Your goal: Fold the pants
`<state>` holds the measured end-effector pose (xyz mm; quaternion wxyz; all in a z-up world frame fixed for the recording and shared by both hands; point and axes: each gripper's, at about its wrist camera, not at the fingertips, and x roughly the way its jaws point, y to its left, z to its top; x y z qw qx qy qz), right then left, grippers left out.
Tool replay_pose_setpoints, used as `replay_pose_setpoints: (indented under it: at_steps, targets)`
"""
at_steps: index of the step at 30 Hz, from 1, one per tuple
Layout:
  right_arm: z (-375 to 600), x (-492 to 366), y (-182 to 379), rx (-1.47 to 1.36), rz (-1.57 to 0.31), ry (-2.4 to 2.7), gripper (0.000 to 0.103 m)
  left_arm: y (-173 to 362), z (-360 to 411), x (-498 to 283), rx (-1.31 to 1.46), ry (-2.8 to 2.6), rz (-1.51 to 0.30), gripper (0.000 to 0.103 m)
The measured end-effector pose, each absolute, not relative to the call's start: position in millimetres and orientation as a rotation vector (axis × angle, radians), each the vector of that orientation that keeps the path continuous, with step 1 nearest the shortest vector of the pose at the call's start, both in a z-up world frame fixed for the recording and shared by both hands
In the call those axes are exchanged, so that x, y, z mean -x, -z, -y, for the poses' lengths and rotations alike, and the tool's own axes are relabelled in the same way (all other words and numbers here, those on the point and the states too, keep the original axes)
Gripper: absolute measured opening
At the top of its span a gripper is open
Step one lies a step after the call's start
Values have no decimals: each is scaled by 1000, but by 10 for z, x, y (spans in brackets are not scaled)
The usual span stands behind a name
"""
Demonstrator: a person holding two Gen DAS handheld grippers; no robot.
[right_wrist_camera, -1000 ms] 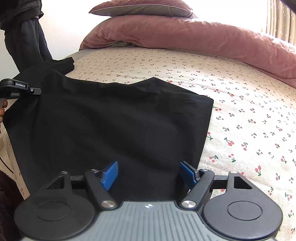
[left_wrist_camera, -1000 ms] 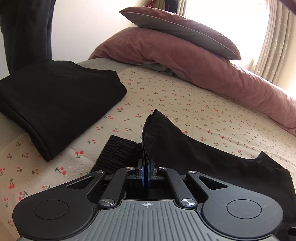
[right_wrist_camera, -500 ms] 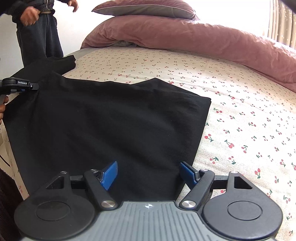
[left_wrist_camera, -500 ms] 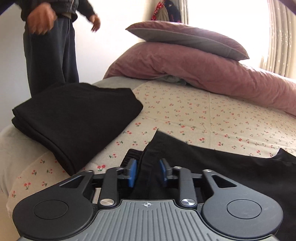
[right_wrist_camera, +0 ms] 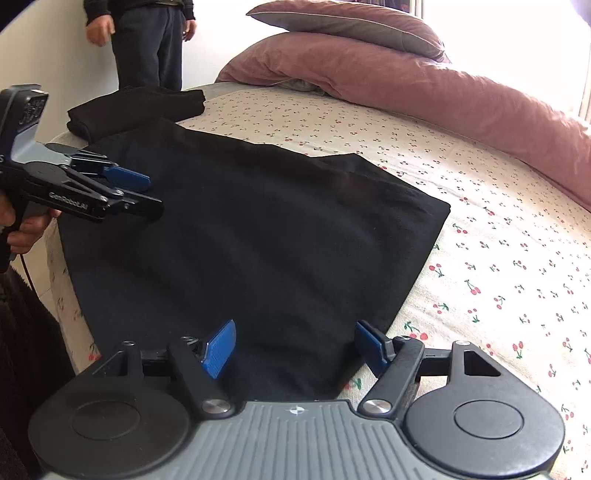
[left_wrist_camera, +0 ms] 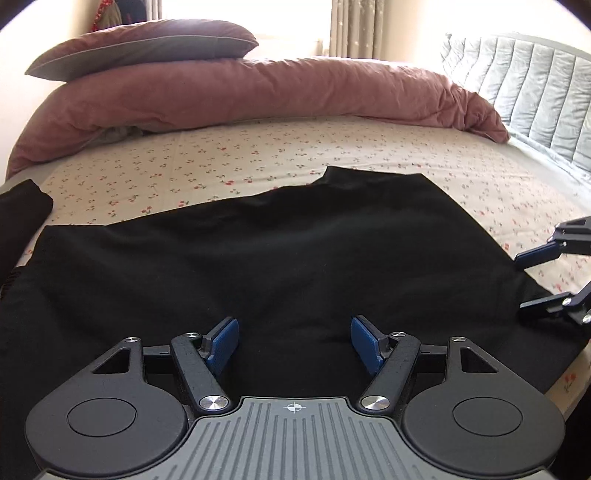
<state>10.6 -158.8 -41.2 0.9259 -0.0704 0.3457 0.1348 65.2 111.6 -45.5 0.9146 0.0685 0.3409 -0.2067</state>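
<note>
A: Where are the pants [left_wrist_camera: 280, 258]?

B: Flat on the bed [left_wrist_camera: 295, 147], below the quilt [left_wrist_camera: 258, 96].

A: Both grippers?

B: Left gripper [left_wrist_camera: 294, 341] just opened, right gripper [right_wrist_camera: 295, 345] wide; neither holds anything. Soft, limp cloth; I'd pinch a hem corner.

Black pants [left_wrist_camera: 295, 258] — cherry-print sheet [left_wrist_camera: 258, 147] (pink duvet [left_wrist_camera: 258, 92]).

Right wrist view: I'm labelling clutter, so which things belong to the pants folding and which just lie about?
Job:
black pants spread flat on the bed
left gripper, open
right gripper, open

Lying about:
folded black garment
pink duvet
grey-pink pillow
</note>
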Motion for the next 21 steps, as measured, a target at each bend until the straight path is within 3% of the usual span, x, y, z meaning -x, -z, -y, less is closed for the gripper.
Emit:
replay_pose_setpoints:
  at_steps: [8,14,21]
  targets:
    - [1825,356,410,107,-748,-325,73,442,-1272,-500,-141,414,-680,68]
    - [2301,140,427,-424,-849,-386,71,285,-993,-293,-152,585,-597,68]
    - [2488,-3,637,-733,-957,-419,47,292,-543,-51,-166,804,-584,69]
